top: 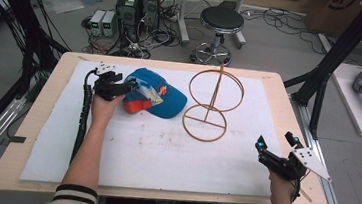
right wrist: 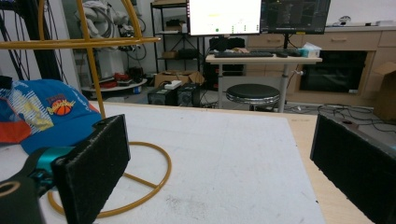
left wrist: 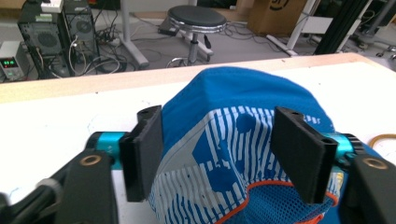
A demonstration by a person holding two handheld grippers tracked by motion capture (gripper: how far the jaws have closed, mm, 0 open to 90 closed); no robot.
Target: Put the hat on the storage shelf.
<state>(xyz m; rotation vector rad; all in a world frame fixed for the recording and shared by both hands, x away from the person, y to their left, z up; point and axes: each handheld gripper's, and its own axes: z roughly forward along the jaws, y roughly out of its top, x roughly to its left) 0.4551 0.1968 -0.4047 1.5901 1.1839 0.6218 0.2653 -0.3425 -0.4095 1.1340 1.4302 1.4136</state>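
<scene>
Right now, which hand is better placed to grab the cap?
Left. Its tongs already straddle the blue cap, not yet pinching. The right tongs sit open near the table's front right corner.

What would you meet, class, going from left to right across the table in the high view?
Left gripper → blue cap → wire stand → right gripper.

Lighting: even, diffuse, overhead; moderately bright in all views. Shadows: faint and soft beneath the cap (top: 155,98) and wire stand (top: 212,105). Glare: monitor (right wrist: 224,17) washed out white. Focus: near tool pads (right wrist: 95,163) slightly soft; right gripper view background mildly blurred. Edges: slight wide-angle bending.
</scene>
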